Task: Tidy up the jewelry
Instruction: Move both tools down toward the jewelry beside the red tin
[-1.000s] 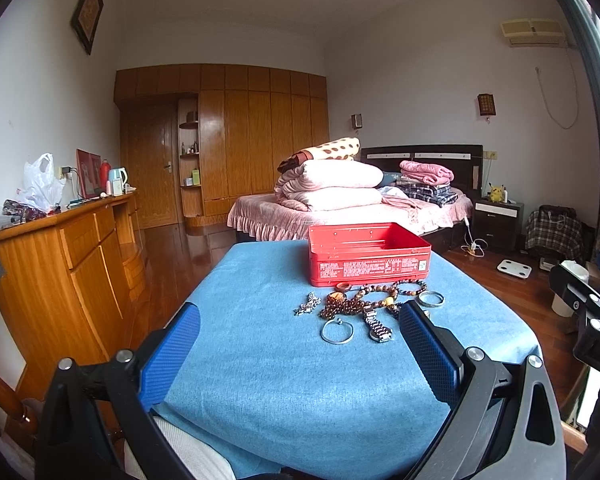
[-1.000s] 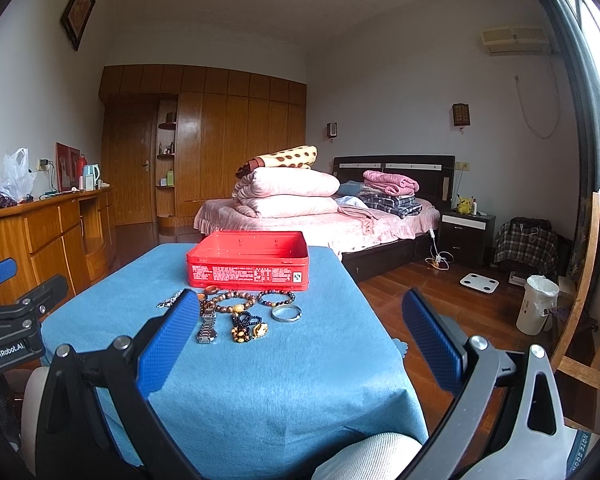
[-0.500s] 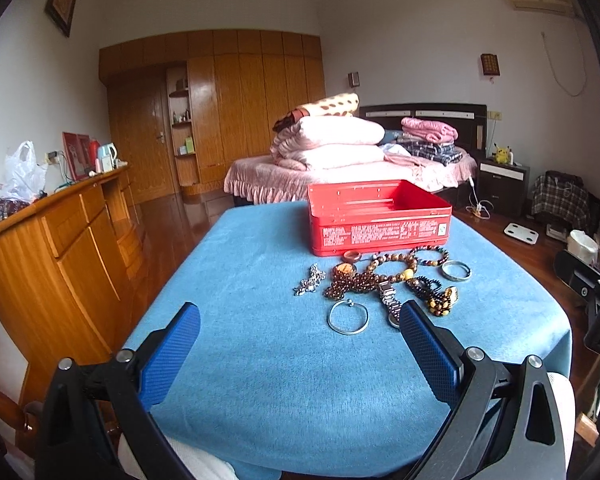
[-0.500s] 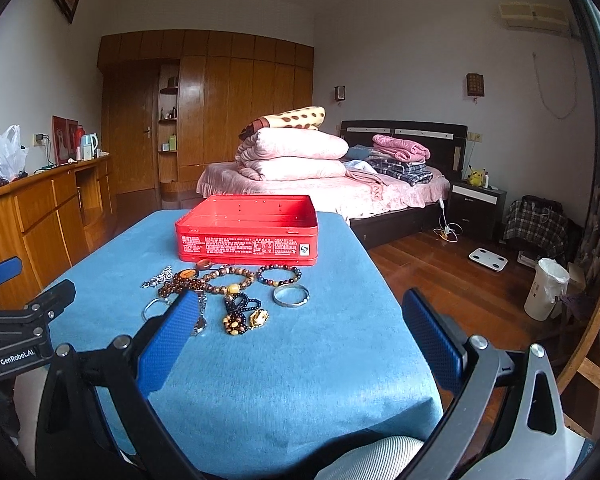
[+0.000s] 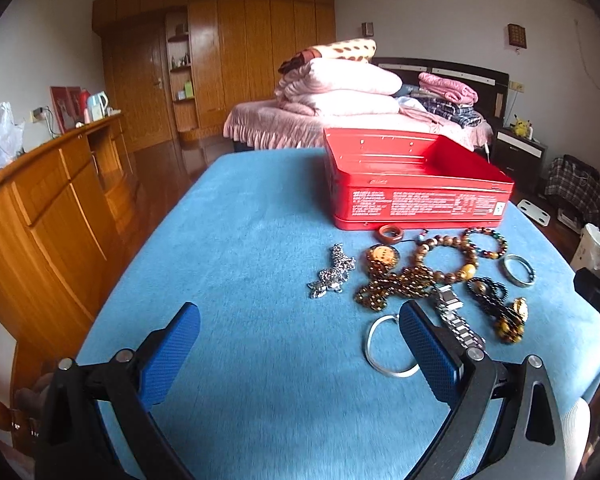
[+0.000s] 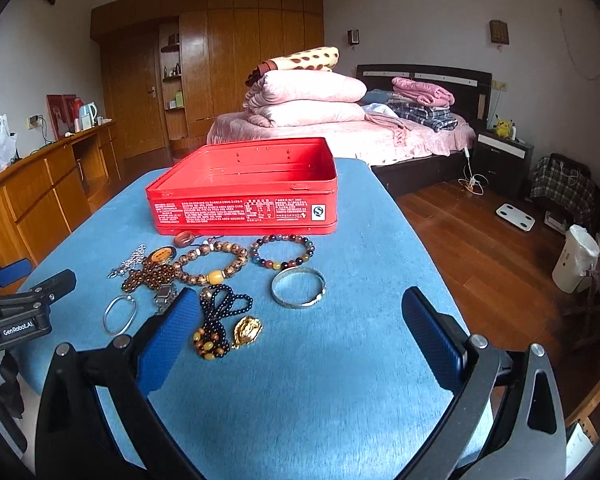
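Note:
An open red tin box (image 5: 416, 184) (image 6: 244, 192) stands on the blue-clothed table (image 5: 236, 240) (image 6: 372, 240). In front of it lies a cluster of jewelry: a silver chain (image 5: 332, 272), brown bead bracelets (image 6: 212, 262), a multicolour bead bracelet (image 6: 282, 250), a silver bangle (image 6: 298, 288), a thin silver ring bangle (image 5: 388, 348) (image 6: 118, 314), a metal watch (image 5: 456, 320) and a black bead necklace with a gold pendant (image 6: 228, 324). My left gripper (image 5: 300, 320) is open and empty, just left of the cluster. My right gripper (image 6: 300, 304) is open and empty, near the silver bangle.
A wooden sideboard (image 5: 40, 208) runs along the left. A bed (image 6: 340, 136) with folded pink quilts stands behind the table. Wooden floor, a scale (image 6: 516, 216) and a white bin (image 6: 576, 256) lie to the right. The left gripper's body (image 6: 16, 308) shows in the right wrist view.
Both grippers have moved forward and lower toward the jewelry; the box and cluster now appear larger and closer. Both stay open.

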{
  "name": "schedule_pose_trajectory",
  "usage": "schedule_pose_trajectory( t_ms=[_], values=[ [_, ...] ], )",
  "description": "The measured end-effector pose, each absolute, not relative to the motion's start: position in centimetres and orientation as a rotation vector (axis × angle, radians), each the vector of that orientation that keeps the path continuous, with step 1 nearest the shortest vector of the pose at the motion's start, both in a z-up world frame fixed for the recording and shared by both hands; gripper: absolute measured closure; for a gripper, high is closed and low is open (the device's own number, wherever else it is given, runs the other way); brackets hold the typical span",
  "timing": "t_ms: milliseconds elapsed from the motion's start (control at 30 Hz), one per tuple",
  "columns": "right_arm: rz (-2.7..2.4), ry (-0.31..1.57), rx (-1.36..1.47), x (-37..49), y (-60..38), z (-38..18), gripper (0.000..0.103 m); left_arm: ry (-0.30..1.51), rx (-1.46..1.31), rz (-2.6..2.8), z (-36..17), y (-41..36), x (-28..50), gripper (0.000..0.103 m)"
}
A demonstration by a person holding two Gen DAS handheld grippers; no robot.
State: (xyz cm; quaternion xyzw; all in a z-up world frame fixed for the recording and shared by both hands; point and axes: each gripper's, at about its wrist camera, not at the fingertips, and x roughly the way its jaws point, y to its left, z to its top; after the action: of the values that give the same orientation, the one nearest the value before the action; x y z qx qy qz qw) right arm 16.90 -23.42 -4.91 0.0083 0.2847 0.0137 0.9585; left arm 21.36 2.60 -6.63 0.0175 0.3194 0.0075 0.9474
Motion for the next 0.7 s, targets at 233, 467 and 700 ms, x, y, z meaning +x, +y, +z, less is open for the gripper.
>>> schedule_pose_trajectory(
  t_ms=[233,467,700],
  values=[
    [0.041,0.668,-0.006,22.7,-23.4,-5.8,0.005,0.737,0.01,-0.001,-7.8,3.1,26.1,0.006],
    [0.066,0.769,0.03,27.6,-23.7,-6.9,0.005,0.808,0.01,-0.022,-8.6,3.2,29.5,0.006],
    [0.093,0.861,-0.069,30.3,-23.1,-8.0,0.005,0.86,0.009,-0.063,-8.8,2.9,31.4,0.006]
  ],
)
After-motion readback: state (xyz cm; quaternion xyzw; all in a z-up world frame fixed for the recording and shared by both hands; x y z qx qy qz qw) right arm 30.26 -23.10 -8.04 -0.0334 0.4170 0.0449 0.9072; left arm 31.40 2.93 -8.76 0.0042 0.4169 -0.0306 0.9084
